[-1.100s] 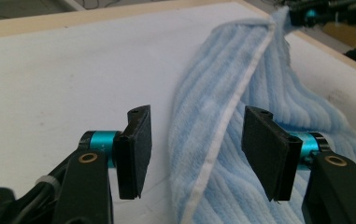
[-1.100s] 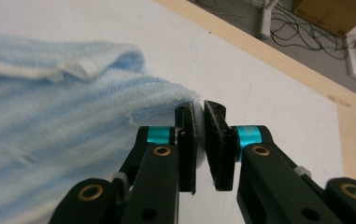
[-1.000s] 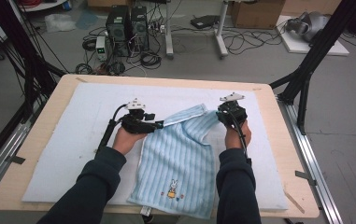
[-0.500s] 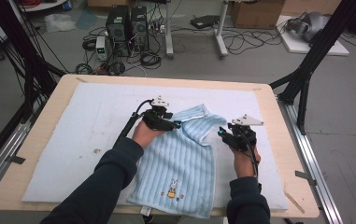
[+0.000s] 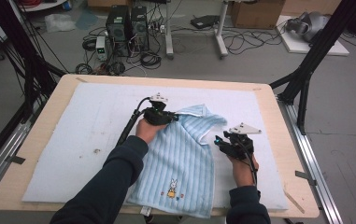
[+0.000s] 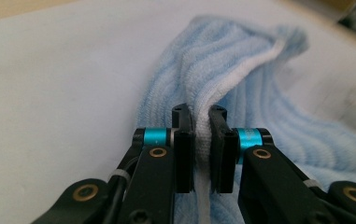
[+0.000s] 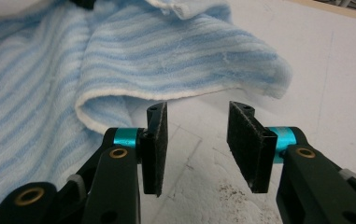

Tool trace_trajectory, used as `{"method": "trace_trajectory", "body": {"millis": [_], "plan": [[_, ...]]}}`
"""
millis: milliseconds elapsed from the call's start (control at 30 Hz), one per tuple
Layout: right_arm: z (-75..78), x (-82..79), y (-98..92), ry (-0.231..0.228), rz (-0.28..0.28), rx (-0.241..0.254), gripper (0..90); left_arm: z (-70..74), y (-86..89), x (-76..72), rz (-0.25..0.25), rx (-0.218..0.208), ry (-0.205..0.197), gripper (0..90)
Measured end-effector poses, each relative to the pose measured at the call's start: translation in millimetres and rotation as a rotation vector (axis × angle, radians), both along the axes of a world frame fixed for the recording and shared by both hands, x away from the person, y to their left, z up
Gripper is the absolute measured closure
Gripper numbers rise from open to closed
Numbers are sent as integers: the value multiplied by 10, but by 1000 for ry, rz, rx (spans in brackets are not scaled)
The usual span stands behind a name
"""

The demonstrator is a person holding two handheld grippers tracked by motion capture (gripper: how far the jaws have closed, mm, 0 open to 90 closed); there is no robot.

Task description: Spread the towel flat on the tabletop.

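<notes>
A light blue striped towel [image 5: 180,158] with a small rabbit picture [image 5: 172,189] lies on the white mat [image 5: 73,126], its far right corner rumpled. My left gripper [image 5: 173,116] is at the towel's far edge. In the left gripper view its jaws have just been closing, and the left gripper [image 6: 202,114] is shut on the towel's white hem [image 6: 241,70]. My right gripper [image 5: 217,142] rests by the towel's right edge. In the right gripper view its jaws have just been opening; the right gripper [image 7: 199,112] has only mat between its pads, and the towel [image 7: 180,51] lies just ahead.
The mat covers most of the wooden table [image 5: 278,116]; bare mat lies left of the towel and right of the right hand. Black frame legs [image 5: 302,93] stand at the table's right, and computers and cables sit on the floor behind.
The left hand has moved right along the towel's far edge and closed on it. The right hand has left the far right corner and come back toward the person, beside the towel's right edge.
</notes>
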State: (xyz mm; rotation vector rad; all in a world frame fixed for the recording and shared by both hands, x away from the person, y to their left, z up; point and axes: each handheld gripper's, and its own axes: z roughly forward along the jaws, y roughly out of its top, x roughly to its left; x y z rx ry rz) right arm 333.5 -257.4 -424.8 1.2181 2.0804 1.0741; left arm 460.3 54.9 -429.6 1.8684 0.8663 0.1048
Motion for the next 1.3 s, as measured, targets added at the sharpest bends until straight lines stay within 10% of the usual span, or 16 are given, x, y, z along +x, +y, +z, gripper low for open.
{"method": "trace_trajectory", "body": {"millis": [300,600,767,900,1233,1300], "plan": [[-19,70,88,22,13,5,586,-41,489,89,21,-193,104,791],[-27,184,554,55,194,125,495,14,681,28,126,-60,4,878],[-192,263,829,122,246,15,556,-27,822,4,221,46,-8,884],[-207,285,795,139,234,15,818,-70,1025,-32,302,68,-3,887],[-137,267,634,186,192,12,839,-184,1293,-142,330,71,43,868],[-129,251,638,193,199,3,796,-120,1223,-161,337,64,-24,679]]}}
